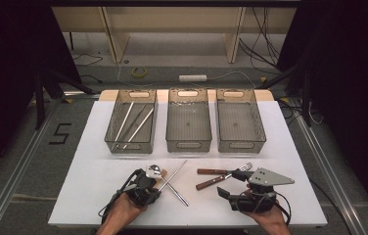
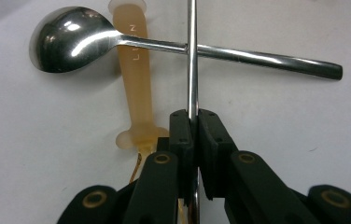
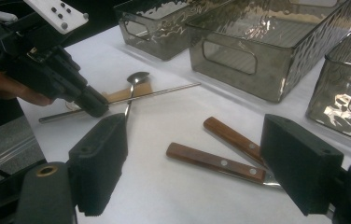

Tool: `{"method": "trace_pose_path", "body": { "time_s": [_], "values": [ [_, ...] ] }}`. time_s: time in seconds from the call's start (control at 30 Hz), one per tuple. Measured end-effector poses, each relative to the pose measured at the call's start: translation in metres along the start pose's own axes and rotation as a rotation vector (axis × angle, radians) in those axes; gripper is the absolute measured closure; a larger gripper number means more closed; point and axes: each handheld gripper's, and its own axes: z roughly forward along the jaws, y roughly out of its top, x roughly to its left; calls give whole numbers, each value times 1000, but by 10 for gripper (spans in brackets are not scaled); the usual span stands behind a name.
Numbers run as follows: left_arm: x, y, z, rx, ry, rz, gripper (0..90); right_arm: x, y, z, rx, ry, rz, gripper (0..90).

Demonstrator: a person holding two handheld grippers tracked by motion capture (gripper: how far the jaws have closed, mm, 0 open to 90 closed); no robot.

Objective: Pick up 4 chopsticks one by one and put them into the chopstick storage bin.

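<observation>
My left gripper (image 2: 192, 116) is shut on a thin metal chopstick (image 2: 192, 56) that lies across the handle of a steel spoon (image 2: 66, 39). Under the spoon lies a translucent amber plastic piece (image 2: 136, 79). In the high view the left gripper (image 1: 148, 188) sits at the front left, beside the spoon (image 1: 155, 170) and the chopstick (image 1: 174, 174). My right gripper (image 3: 194, 123) stands wide open over the table, nothing held. Two wood-handled utensils (image 3: 211, 161) lie between and beyond its jaws. In the high view the right gripper (image 1: 232, 184) is beside those handles (image 1: 210, 171).
Three grey see-through bins stand in a row at the back: the left bin (image 1: 128, 146) holds thin metal sticks, the middle bin (image 1: 188, 145) and the right bin (image 1: 241, 145) look bare. Fork tines (image 1: 244, 167) show by the right gripper's plate. The left gripper (image 3: 92, 105) is also in the right gripper view.
</observation>
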Motion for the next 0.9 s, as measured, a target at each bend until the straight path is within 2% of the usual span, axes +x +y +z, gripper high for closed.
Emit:
{"method": "trace_pose_path", "body": {
  "time_s": [0.1, 0.37, 0.6, 0.9],
  "values": [
    [-2, 1, -2, -12, -8, 10, 843, 0, 0, 0, 4, 1, -1, 246],
    [-4, 5, -18, -95, -45, 10, 845, 0, 0, 0, 1, 1, -3, 248],
    [-3, 6, -22, -105, -52, 18, 845, 0, 0, 0, -1, 2, -3, 248],
    [0, 9, -34, -157, -57, 23, 845, 0, 0, 0, -1, 2, -3, 248]
  ]
}}
